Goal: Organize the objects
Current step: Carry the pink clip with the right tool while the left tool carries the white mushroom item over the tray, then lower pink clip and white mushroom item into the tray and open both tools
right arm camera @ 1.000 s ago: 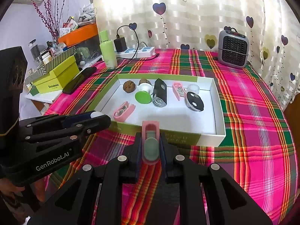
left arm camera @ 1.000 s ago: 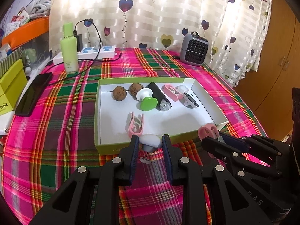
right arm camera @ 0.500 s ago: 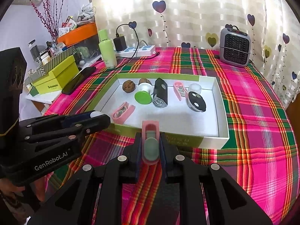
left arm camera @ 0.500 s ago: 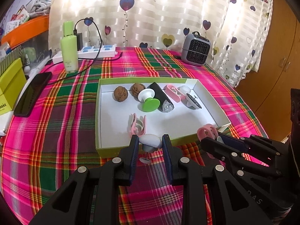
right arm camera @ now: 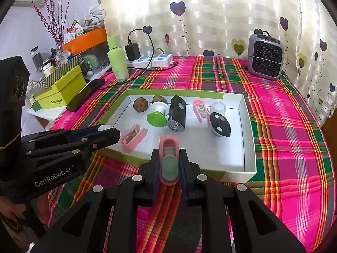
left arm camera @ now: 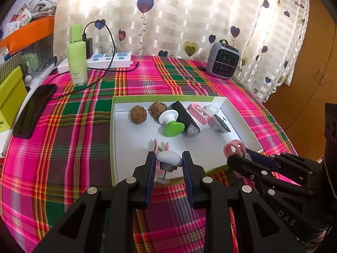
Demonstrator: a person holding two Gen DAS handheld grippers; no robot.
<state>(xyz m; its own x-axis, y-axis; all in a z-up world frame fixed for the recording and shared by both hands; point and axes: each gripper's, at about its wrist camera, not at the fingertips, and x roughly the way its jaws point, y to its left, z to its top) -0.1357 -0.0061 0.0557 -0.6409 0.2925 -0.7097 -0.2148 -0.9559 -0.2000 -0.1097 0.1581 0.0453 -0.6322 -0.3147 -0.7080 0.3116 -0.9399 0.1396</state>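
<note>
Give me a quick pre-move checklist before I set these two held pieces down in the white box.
1. Left tool grip on the white knob: ok, clamped between both fingers.
2. Right tool grip on the pink clip: ok, held lengthwise between the fingers.
3. Bare floor in the white box: ok, open patch at the near right.
4. Other pink clip near the left drop spot: not ok, lies just ahead of the knob.
5. Height above the box's near wall: cannot tell.
6. Gap between the two tools: ok, apart.

two walnuts (right arm camera: 141,104), three pink clips (right arm camera: 134,135), two suction cups (right arm camera: 157,113), one box (right arm camera: 248,147)
</note>
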